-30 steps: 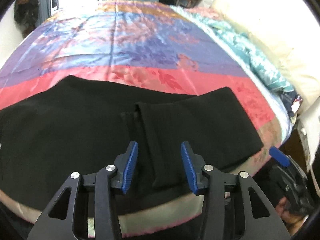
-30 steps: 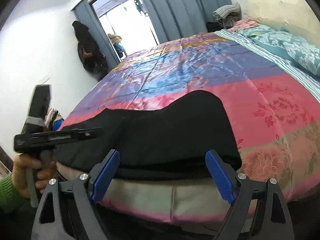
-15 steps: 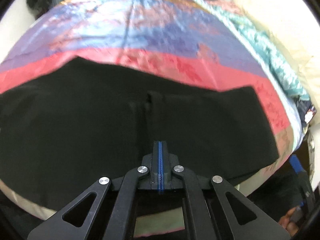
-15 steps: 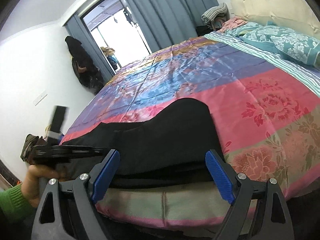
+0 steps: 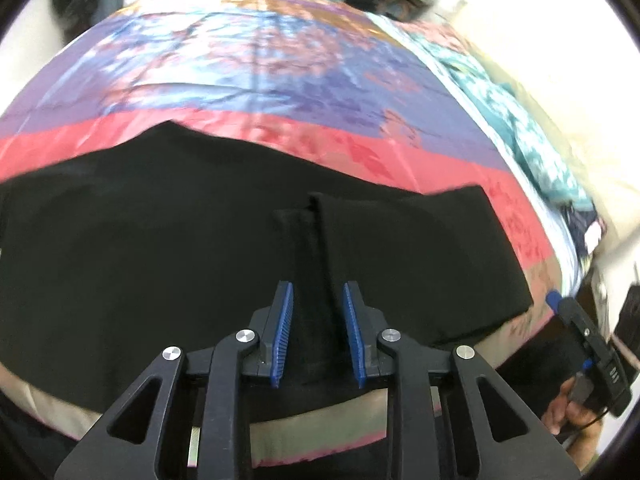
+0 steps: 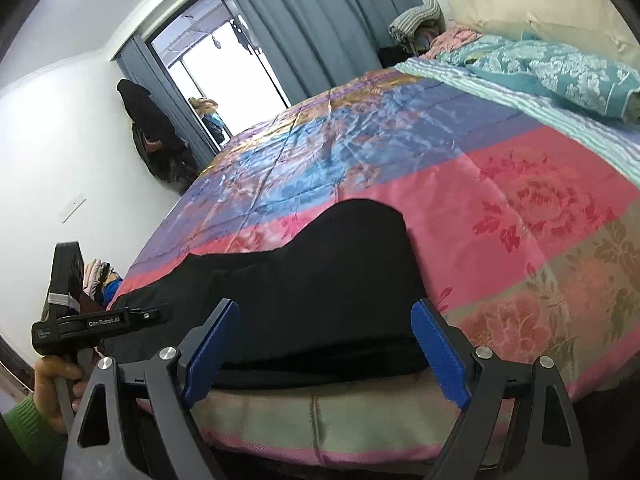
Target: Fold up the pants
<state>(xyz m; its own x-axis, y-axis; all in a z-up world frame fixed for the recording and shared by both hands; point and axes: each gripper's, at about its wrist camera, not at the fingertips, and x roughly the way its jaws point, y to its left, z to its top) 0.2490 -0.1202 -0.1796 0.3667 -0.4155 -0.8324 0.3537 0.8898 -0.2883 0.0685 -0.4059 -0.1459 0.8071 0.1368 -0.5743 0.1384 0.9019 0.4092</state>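
Black pants (image 5: pixel 160 248) lie flat along the near edge of the bed, with one part folded over on the right (image 5: pixel 420 252); they also show in the right wrist view (image 6: pixel 320 280). My left gripper (image 5: pixel 318 332) is open a little, its blue pads on either side of a raised fold of the black cloth near the bed edge. My right gripper (image 6: pixel 324 344) is wide open and empty, just off the bed edge in front of the pants' right end. The left gripper shows at the left of the right wrist view (image 6: pixel 96 320).
A bed with a shiny pink, blue and purple floral cover (image 6: pixel 520 208) holds the pants. A teal quilt (image 6: pixel 540 64) and cream pillow (image 6: pixel 540 4) lie at the right. Blue curtains (image 6: pixel 312 28) and a bright doorway stand at the far side. Dark clothes hang on the left wall (image 6: pixel 152 132).
My left gripper was open, shut fully half a second ago over the fold, and now stands partly open around it. My right gripper has stayed wide open.
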